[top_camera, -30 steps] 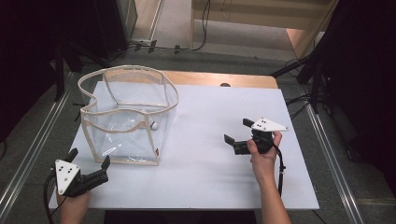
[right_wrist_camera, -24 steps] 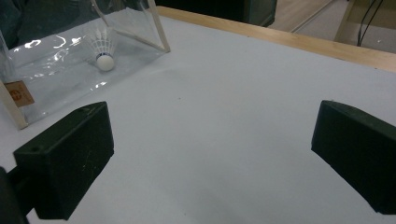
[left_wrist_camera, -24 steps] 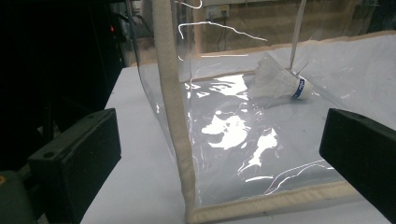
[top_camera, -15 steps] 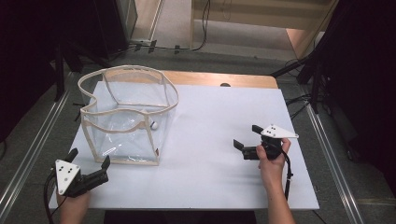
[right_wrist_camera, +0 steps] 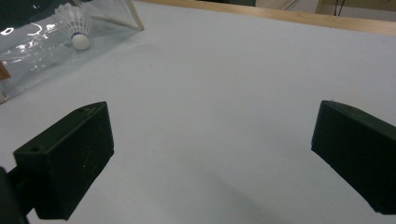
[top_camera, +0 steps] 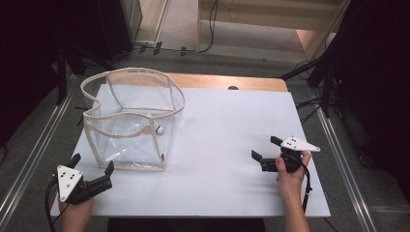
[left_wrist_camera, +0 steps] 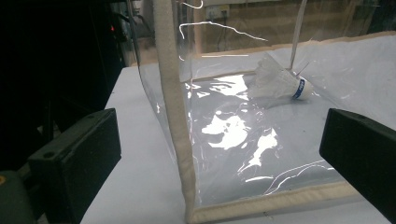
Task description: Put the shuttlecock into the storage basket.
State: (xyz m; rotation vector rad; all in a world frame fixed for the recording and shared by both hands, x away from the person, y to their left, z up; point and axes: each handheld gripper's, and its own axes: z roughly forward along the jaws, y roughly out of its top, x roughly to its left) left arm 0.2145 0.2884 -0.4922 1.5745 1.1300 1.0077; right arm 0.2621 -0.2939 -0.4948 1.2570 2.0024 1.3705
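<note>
- A white shuttlecock lies on its side inside the clear bag, near the bag's wall at 3 o'clock, cork end outward.
- The bag stands open-topped on the white table, in the table's 10 o'clock part.
- The left gripper, jaws wide and empty, sits at the bag's 7 o'clock corner.
- The right gripper, at the table's 4 o'clock, is spread wide, holding nothing, well apart from the bag.
</note>
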